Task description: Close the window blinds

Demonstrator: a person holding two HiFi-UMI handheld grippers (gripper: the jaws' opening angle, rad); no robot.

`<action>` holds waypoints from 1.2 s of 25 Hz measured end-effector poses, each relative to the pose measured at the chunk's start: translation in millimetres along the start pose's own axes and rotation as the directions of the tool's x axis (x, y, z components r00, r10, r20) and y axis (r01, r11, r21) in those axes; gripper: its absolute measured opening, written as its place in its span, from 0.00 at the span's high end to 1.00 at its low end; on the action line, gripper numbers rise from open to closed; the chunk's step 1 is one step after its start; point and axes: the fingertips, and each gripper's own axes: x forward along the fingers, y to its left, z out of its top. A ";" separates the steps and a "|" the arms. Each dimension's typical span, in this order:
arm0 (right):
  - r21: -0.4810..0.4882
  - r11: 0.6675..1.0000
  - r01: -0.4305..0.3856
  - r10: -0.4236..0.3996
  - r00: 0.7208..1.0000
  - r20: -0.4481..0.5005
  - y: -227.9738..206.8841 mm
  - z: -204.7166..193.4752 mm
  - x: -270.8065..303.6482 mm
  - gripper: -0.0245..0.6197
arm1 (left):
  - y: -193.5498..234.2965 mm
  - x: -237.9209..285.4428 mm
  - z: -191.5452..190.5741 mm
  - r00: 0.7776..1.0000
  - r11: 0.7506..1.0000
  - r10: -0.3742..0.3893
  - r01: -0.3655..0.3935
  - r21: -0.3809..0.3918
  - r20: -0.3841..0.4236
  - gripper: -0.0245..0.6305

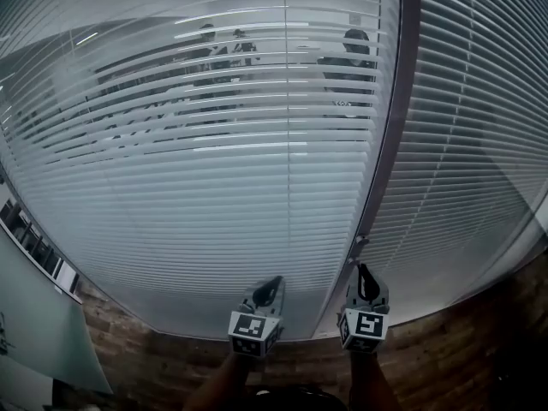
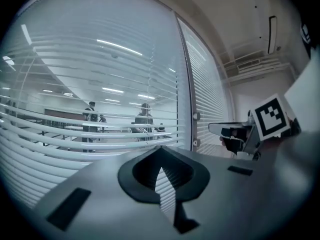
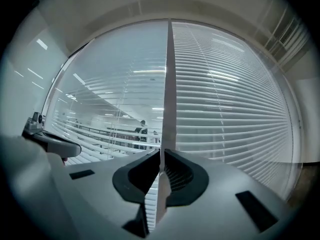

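Note:
Two slatted blinds cover the glass wall. The left blind (image 1: 214, 161) has its slats tilted apart, and an office shows between them. The right blind (image 1: 479, 127) looks more tightly shut. A thin pale tilt wand (image 3: 167, 84) hangs down in front of the frame between them. My right gripper (image 1: 366, 272) (image 3: 161, 156) is shut on its lower part, and the wand fills the narrow gap between the jaws. My left gripper (image 1: 271, 284) (image 2: 160, 151) sits just to its left, low before the left blind, shut on nothing.
A dark window post (image 1: 398, 101) divides the two panes. Behind the glass stand people (image 1: 347, 62) in a lit office. Brown patterned floor (image 1: 479, 341) runs along the foot of the windows, and a pale panel (image 1: 38, 315) stands at lower left.

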 end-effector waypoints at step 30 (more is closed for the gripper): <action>-0.027 0.999 -0.036 0.036 0.999 0.004 -14.4 31.6 42.7 0.73 | -1.6 -0.4 3.8 1.000 1.000 0.012 -0.012 -0.002 0.020 0.96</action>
